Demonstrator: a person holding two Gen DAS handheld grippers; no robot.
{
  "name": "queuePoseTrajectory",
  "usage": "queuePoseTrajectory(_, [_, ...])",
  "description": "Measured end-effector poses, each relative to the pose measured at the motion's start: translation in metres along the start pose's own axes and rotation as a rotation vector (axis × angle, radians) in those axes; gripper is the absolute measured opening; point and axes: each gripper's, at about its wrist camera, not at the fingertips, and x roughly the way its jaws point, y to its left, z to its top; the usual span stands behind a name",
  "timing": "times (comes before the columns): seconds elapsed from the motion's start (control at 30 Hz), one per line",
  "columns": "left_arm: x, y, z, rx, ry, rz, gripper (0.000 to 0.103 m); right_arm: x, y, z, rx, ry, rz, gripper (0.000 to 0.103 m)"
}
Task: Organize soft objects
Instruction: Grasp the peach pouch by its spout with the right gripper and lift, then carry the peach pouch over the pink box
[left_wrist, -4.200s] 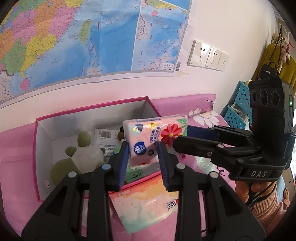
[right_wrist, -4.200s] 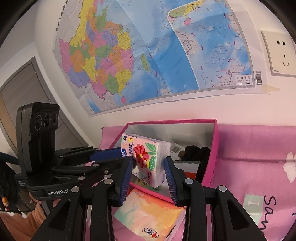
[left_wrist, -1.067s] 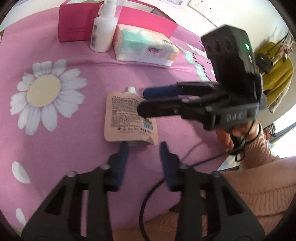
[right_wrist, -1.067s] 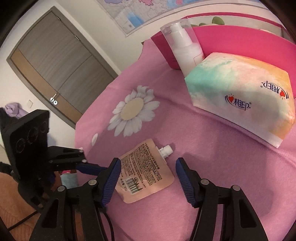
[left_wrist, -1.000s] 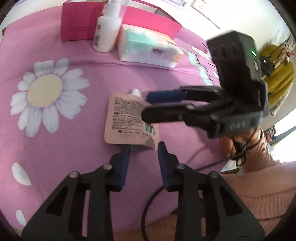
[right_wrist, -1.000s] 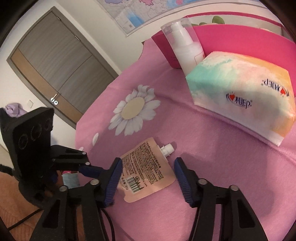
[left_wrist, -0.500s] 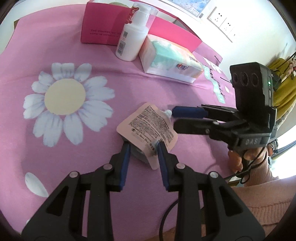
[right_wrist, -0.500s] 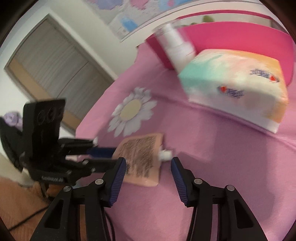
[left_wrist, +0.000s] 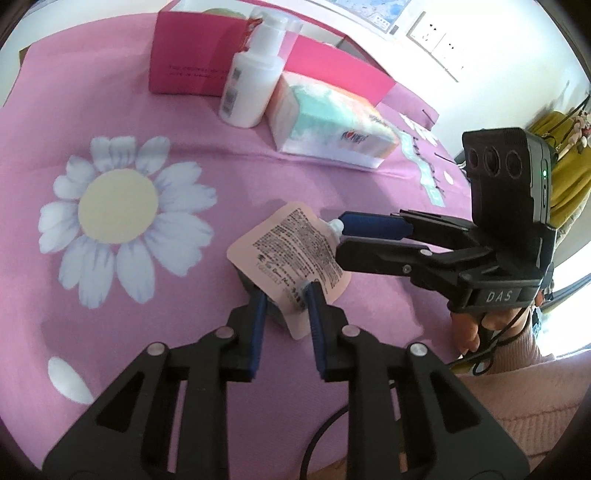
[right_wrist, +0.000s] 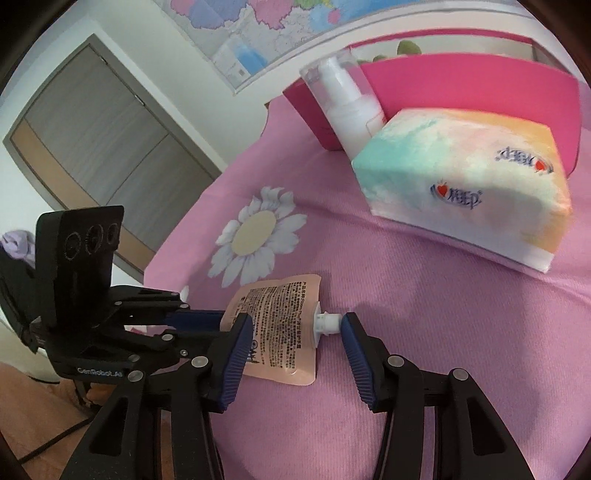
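left tool (left_wrist: 284, 295) pinches the floppy, light spout pouch (left_wrist: 291, 247) by its bottom edge; right tool (right_wrist: 295, 328) gapes wide around its cap.

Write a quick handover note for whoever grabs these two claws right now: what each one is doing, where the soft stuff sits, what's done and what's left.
Left claw: shut on the bottom edge of the pouch, lifting that end off the pink cloth.
Right claw: open, straddling the pouch's spout end, not gripping.
Tissue pack: on the cloth in front of the pink box, beside the pump bottle.
Done: a plush toy shows inside the box.
Left: put the pouch and tissue pack away.
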Motion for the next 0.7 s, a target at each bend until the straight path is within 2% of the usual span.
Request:
queuePoseTrajectory(0.3, [-0.003,-0.020,0.020,0.078,-0.041,0.007,0.024,-0.032,-0.007,0.002,0.025,-0.079,-0.056,0.050])
queuePoseTrajectory(0.7, [-0.011,-0.046,0.045,0.170,-0.105,0.029,0.025,-0.058,-0.014,0.011,0.041,-0.147,-0.090,0.050])
